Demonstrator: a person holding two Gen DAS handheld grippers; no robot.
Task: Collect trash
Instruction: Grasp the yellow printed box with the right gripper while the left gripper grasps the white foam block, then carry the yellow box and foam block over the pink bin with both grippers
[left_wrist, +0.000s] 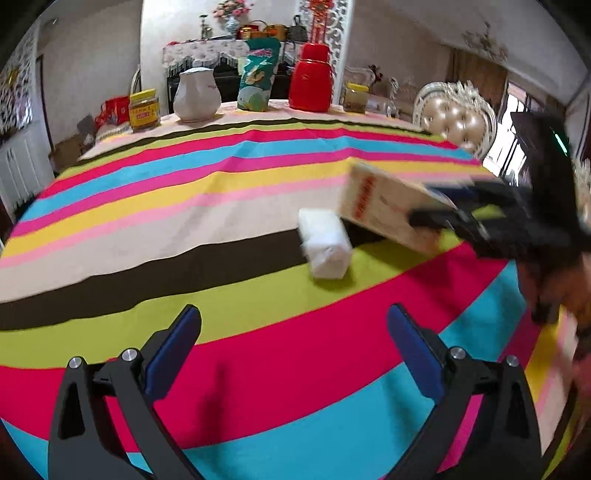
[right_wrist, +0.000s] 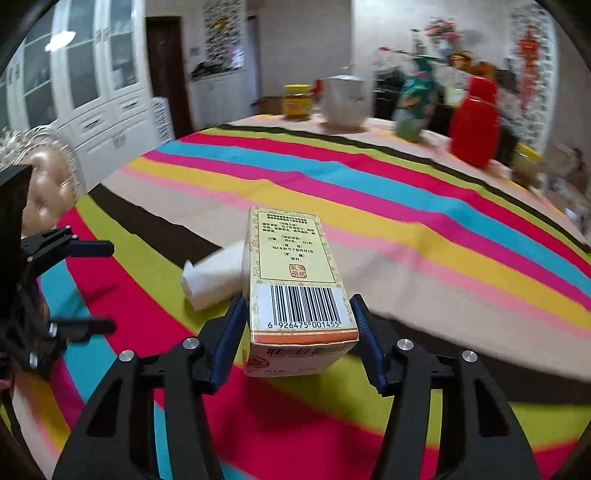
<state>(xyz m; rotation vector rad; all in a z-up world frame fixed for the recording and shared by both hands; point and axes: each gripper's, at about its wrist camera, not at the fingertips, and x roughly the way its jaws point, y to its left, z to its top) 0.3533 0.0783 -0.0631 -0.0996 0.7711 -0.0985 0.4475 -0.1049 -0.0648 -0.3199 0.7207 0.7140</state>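
A round counter (left_wrist: 207, 206) draped in a cloth of bright stripes, pink, blue, yellow, lime, dark brown and beige, fills both views. Along its far edge stand a red plastic flask (left_wrist: 309, 79), a white ceramic jug (left_wrist: 195, 96), a teal printed snack bag (left_wrist: 258, 75) and a yellow-lidded glass jar (left_wrist: 144, 110). The left gripper (left_wrist: 293, 345) hangs over the red and blue stripes with its blue-padded fingers spread wide and nothing between them. The right gripper (right_wrist: 299, 332) has its fingers pinching a cream cardboard medicine box with a barcode (right_wrist: 291, 273) by its near end; the box is lifted clear of the cloth and tilted. Just beside and partly under it, a small crumpled white paper wad (left_wrist: 325, 247) lies on the lime and brown stripes.
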